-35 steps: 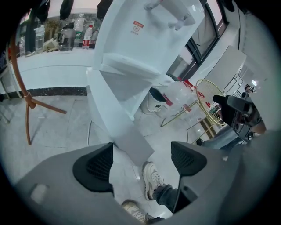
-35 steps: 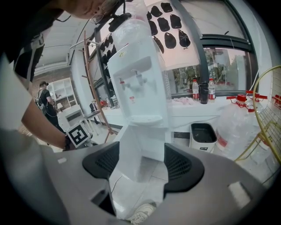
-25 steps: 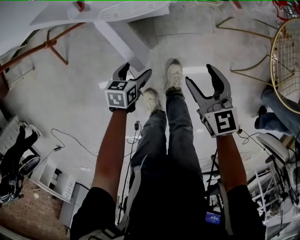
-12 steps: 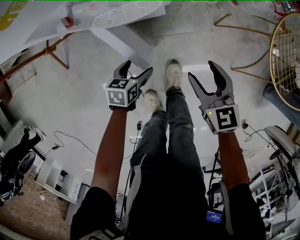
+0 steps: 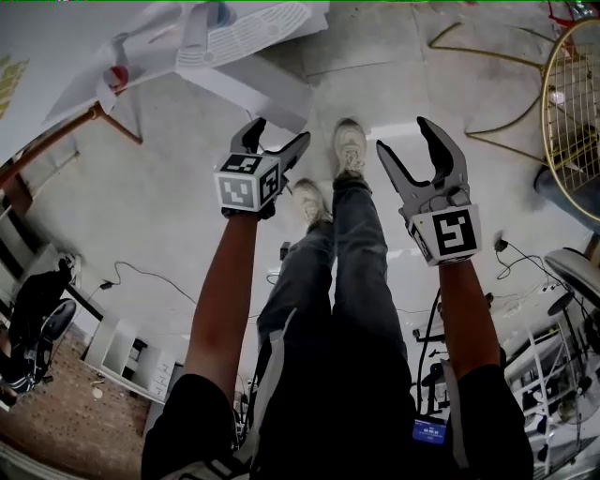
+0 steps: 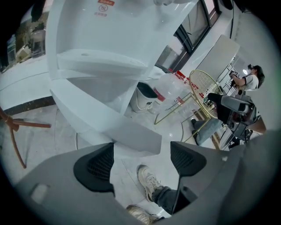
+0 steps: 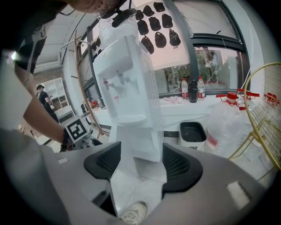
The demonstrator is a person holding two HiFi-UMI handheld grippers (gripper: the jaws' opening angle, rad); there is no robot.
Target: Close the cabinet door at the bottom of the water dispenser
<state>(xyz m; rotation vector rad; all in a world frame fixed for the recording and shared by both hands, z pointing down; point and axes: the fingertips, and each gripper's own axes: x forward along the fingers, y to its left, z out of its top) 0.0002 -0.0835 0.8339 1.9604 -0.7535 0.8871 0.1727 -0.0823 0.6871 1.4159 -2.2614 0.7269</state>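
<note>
The white water dispenser (image 5: pixel 234 26) stands at the top of the head view, and its bottom cabinet door (image 5: pixel 255 91) swings open toward me. My left gripper (image 5: pixel 275 136) hovers open just short of the door's free edge, touching nothing. My right gripper (image 5: pixel 405 139) is open too, further right over the bare floor. In the left gripper view the door (image 6: pixel 115 128) runs across just beyond the open left gripper (image 6: pixel 142 165). The right gripper view shows the dispenser (image 7: pixel 127 79) upright, its open door (image 7: pixel 141 143) beyond the empty right gripper (image 7: pixel 140 165).
My shoes (image 5: pixel 349 145) stand on the pale floor between the grippers. A gold wire frame (image 5: pixel 574 112) is at the right, a wooden stand (image 5: pixel 105 105) at the left. A white bin (image 7: pixel 193 132) and a big water bottle (image 7: pixel 228 121) sit right of the dispenser. Another person (image 6: pixel 248 79) stands far off.
Both grippers have drifted forward toward the dispenser, which now sits lower and further right in the head view. Both stay open and empty.
</note>
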